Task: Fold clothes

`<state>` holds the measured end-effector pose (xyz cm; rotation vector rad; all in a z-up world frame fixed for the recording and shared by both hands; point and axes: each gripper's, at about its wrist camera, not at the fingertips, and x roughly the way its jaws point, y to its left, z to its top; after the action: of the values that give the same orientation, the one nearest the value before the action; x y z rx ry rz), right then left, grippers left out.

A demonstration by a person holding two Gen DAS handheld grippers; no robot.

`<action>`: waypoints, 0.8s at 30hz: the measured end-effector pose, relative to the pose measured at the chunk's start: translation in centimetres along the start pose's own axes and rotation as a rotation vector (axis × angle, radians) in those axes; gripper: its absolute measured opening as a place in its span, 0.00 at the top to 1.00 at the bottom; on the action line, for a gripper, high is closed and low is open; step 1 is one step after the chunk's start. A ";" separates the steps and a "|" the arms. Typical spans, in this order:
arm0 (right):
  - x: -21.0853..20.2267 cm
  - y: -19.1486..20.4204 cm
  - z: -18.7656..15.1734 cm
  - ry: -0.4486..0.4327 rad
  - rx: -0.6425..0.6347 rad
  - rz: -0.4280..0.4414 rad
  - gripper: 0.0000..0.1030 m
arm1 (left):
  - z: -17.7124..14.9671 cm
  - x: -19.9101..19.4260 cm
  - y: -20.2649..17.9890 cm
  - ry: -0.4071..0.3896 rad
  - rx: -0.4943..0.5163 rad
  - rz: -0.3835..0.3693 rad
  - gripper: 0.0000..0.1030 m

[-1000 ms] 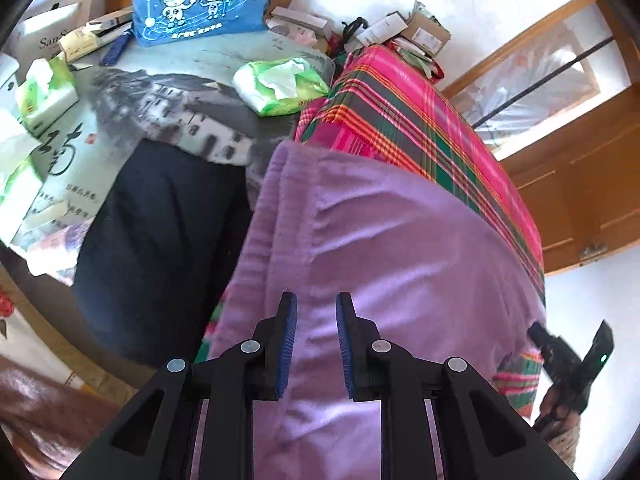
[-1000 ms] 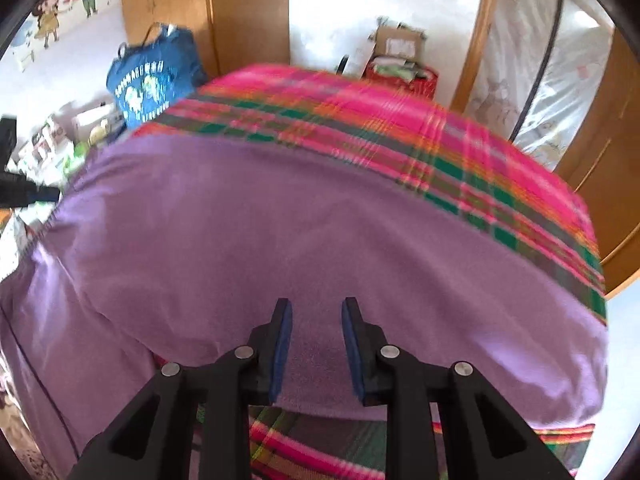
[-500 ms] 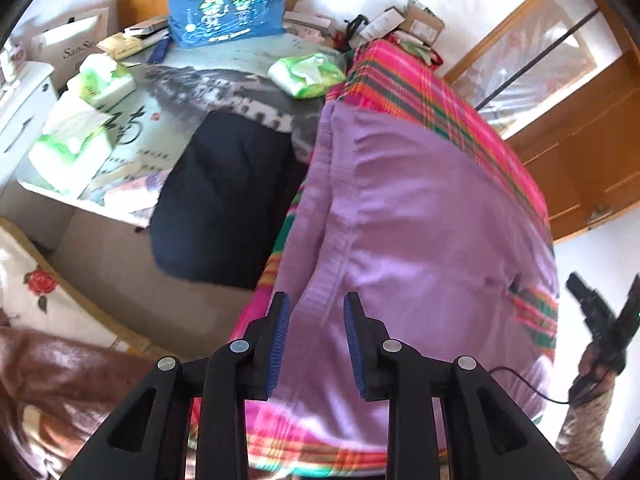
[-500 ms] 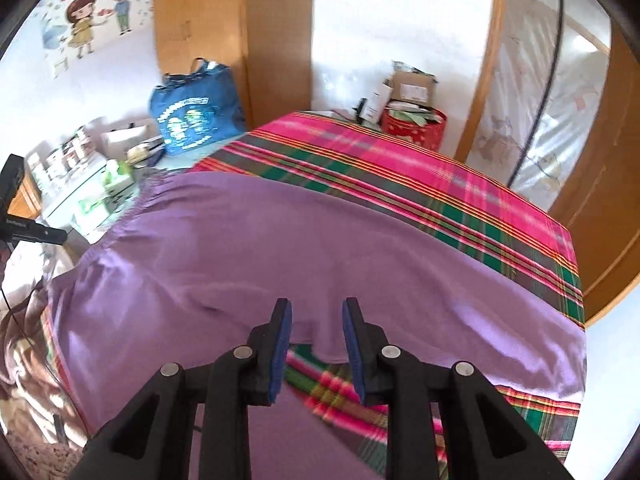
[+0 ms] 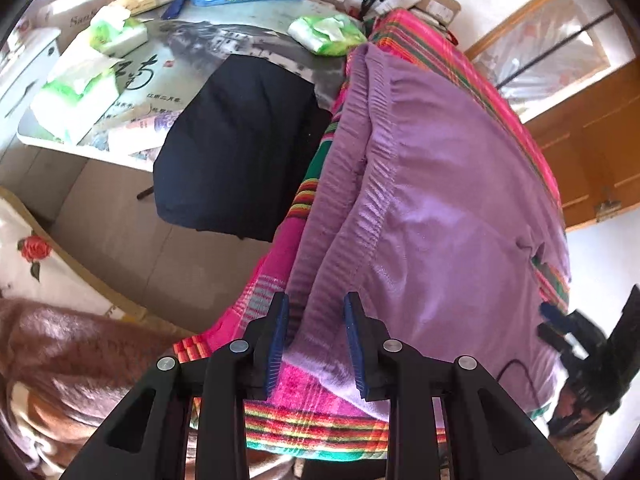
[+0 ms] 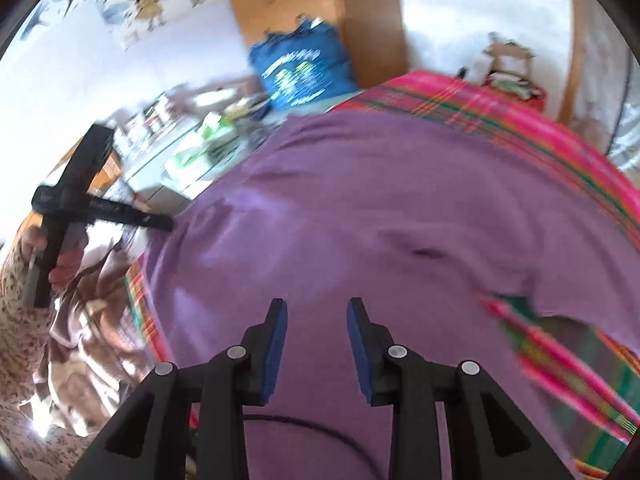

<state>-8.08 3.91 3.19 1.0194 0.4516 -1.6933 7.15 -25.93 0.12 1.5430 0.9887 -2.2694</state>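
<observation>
Left gripper (image 5: pixel 314 338) low at the near left, jaws apart, right gripper (image 6: pixel 316 338) at the near right, jaws apart, nothing between either pair

A purple garment (image 5: pixel 448 216) with a ribbed elastic waistband (image 5: pixel 372 184) lies spread over a pink, green and red plaid blanket (image 5: pixel 304 396). The waistband is bunched into folds along the blanket's left edge. The cloth (image 6: pixel 380 208) lies mostly flat with shallow creases, and a notch at its near right edge exposes the plaid.

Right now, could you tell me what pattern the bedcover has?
Pink, green and orange plaid bedcover, clearest in the left wrist view.
</observation>
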 end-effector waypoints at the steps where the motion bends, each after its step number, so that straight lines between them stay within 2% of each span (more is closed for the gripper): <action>1: 0.6 0.9 0.1 0.008 -0.013 0.015 0.69 | -0.2 -0.1 0.3 0.000 -0.010 -0.007 0.72; 6: 3.1 5.3 0.9 0.046 -0.085 0.091 0.69 | -1.0 -0.2 1.6 0.004 -0.061 -0.039 0.70; 13: 6.3 10.2 0.1 0.092 -0.160 0.159 0.69 | -1.5 -0.3 2.1 0.003 -0.107 -0.074 0.69; 19: 8.0 13.3 -0.2 0.095 -0.232 0.153 0.59 | -1.5 -0.4 2.7 -0.020 -0.146 -0.109 0.71; 24: 8.9 14.9 -0.8 0.076 -0.293 0.098 0.59 | -1.7 -0.8 2.7 -0.060 -0.124 -0.080 0.83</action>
<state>5.11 -6.24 -1.65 0.8775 0.6676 -1.4543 10.15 -27.05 -0.62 1.4015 1.1706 -2.2458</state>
